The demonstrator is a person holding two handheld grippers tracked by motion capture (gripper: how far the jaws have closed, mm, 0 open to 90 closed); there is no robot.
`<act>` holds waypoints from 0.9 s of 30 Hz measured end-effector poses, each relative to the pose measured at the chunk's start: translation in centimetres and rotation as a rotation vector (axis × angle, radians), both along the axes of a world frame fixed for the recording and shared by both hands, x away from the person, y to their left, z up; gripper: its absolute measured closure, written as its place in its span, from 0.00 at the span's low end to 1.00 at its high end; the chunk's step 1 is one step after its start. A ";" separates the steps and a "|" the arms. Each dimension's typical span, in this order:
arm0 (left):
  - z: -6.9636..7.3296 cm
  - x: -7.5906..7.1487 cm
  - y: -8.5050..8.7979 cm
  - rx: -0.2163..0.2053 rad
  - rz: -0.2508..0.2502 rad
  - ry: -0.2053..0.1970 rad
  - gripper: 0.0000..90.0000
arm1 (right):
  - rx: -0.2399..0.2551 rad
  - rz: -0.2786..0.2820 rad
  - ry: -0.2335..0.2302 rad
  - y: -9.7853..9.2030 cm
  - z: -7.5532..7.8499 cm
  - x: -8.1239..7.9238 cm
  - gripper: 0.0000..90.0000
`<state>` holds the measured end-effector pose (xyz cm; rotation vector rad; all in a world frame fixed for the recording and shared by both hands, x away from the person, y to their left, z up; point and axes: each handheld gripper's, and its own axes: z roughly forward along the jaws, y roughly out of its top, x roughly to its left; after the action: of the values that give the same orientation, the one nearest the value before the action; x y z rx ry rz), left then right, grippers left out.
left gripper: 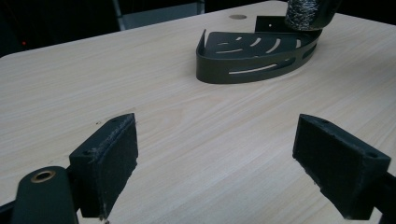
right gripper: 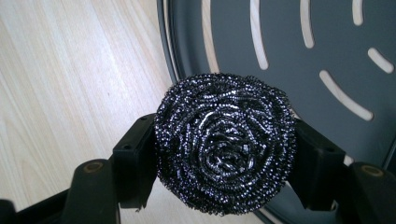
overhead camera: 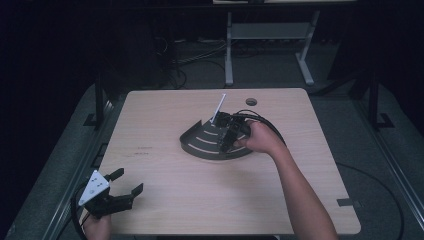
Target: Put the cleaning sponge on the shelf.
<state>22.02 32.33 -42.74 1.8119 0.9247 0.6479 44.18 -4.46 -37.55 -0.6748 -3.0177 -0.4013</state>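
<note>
**A:** While your right hand-held gripper (right gripper: 224, 154) has its jaws pressed in on both sides of the steel wool scourer (right gripper: 225, 144), what matters is where that ball hangs against the corner tray (right gripper: 299, 88). Looking along the jaws, the scourer sits right over the tray's curved rim: bare bench (right gripper: 70, 84) on one side, slotted tray floor on the other.

**B:** So I'm not fully over the tray yet?

**A:** I'd judge you're half over it. From above, your right hand (overhead camera: 260, 139) comes at the tray (overhead camera: 200, 145) from its right side, with the gripper (overhead camera: 231, 134) pointing in towards the middle. The tray floor lies ahead of the jaws, so you would carry on inward before you let go.

**B:** Does the scourer's long axis matter?

**A:** It hardly has one; it's a round coil facing the camera, so which way it is turned won't matter. The rim is the thing to clear.

**B:** And my left?

**A:** Your left hand-held gripper (overhead camera: 122, 192) rests at the near left corner of the bench, jaws wide apart with nothing between them, well away from the tray (left gripper: 257, 58). The right is far the nearer, and it already has the scourer (left gripper: 306, 14).
</note>
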 end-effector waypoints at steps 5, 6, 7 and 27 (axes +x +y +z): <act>0.0 0.0 0.0 -0.001 0.001 -0.002 0.15 | 0.012 -0.012 0.004 0.2 -0.1 0.8 0.36; 0.0 0.0 0.0 -0.001 0.001 -0.002 0.15 | 0.007 -0.018 0.005 0.2 -0.2 0.9 0.36; 0.0 0.0 0.0 -0.001 0.001 -0.002 0.15 | 0.002 -0.024 0.007 0.2 -0.3 1.1 0.36; 0.0 -0.1 0.1 -0.002 0.002 -0.003 0.15 | -0.039 -0.095 0.012 -0.1 -3.7 3.5 0.36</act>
<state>21.95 32.39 -42.73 1.8077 0.9244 0.6506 47.72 -4.55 -41.21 -0.8219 -2.9977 -0.3399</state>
